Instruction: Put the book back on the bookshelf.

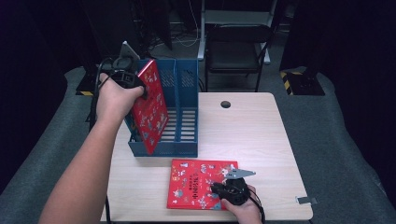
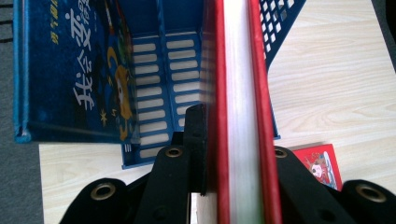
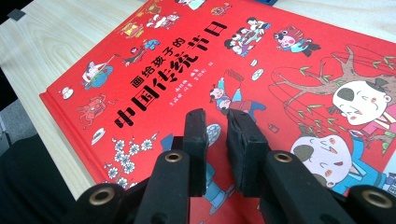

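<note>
Two red books: the left gripper (image 1: 125, 74) clamped one red book (image 1: 150, 106) upright, long axis tilted, over the blue file rack (image 1: 187, 142); the right gripper (image 3: 223, 140), jaws nearly closed and empty, rested on the second book (image 3: 280, 70), flat on the table (image 1: 261, 135)

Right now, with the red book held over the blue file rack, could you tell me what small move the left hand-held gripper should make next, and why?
Probably lower it a little further. The left hand-held gripper grips the red book upright but tilted; its bottom corner overlaps the blue file rack front wall, and a blue book already fills the neighbouring slot.
</note>
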Tool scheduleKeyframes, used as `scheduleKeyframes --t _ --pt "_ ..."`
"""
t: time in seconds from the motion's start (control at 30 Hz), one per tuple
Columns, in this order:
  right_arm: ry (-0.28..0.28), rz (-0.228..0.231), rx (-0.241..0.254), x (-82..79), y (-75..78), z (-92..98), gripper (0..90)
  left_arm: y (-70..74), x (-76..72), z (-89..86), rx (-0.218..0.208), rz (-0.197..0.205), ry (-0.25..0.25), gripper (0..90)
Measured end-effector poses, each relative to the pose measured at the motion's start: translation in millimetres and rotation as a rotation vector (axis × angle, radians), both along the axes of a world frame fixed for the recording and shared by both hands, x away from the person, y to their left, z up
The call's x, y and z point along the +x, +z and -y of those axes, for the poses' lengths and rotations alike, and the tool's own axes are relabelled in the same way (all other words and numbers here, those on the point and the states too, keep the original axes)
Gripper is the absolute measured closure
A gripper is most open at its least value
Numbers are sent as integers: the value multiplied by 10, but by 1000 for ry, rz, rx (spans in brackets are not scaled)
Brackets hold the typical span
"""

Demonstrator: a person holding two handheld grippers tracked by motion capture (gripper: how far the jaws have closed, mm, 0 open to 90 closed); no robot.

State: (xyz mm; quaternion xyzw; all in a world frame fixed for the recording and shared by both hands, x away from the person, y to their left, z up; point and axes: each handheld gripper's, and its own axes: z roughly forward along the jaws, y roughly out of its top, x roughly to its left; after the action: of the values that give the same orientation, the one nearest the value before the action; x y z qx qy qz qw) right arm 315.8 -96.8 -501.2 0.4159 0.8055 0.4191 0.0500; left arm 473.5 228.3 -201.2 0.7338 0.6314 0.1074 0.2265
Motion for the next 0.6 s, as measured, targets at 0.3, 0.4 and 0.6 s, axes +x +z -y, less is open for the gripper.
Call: scheduleKeyframes --t 0.3,0.4,0.6 --pt "-4 0 4 -4 -3 -1 776 -82 130 29 8 6 22 795" --pt "2 1 3 -6 -3 1 776 -90 170 35 5 17 32 795" --pt "5 2 4 -6 -5 4 776 -116 275 39 14 17 42 795"
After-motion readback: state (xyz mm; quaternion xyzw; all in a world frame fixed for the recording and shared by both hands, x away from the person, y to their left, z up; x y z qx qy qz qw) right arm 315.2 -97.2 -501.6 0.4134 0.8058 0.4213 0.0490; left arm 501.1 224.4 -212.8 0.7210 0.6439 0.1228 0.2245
